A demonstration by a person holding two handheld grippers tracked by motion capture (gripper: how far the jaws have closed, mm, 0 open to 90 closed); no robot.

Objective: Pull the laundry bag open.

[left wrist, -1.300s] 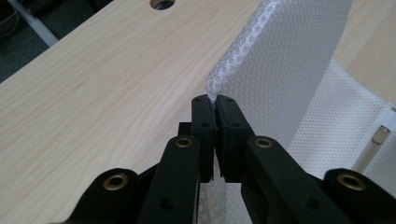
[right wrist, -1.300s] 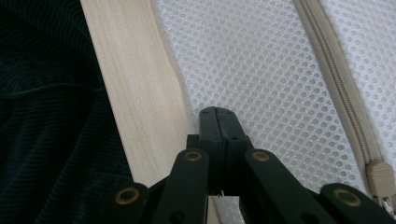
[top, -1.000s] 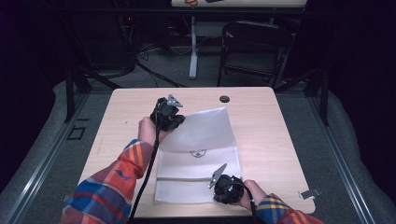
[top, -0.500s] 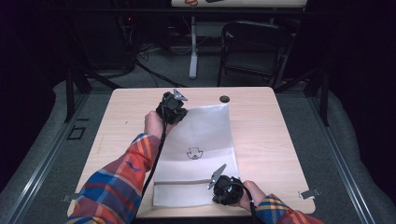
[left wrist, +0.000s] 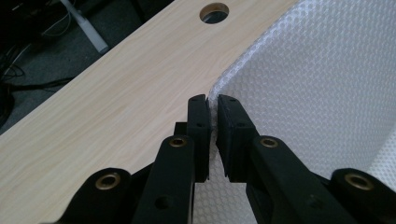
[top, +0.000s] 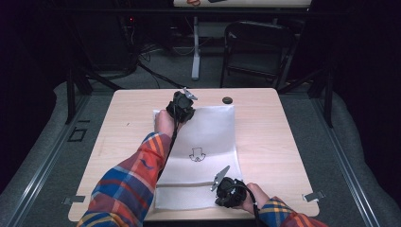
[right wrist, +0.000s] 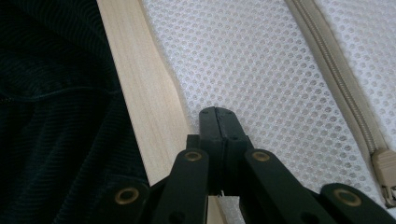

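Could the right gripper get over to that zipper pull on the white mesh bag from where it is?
Probably yes. The zipper pull lies just beside the right gripper, with bare mesh bag between them. But its jaws are shut on the bag's near edge, so it would have to let go first.

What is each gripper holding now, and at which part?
The left gripper pinches the far corner of the white mesh bag. The right gripper is shut on the bag's near edge, below the zipper.
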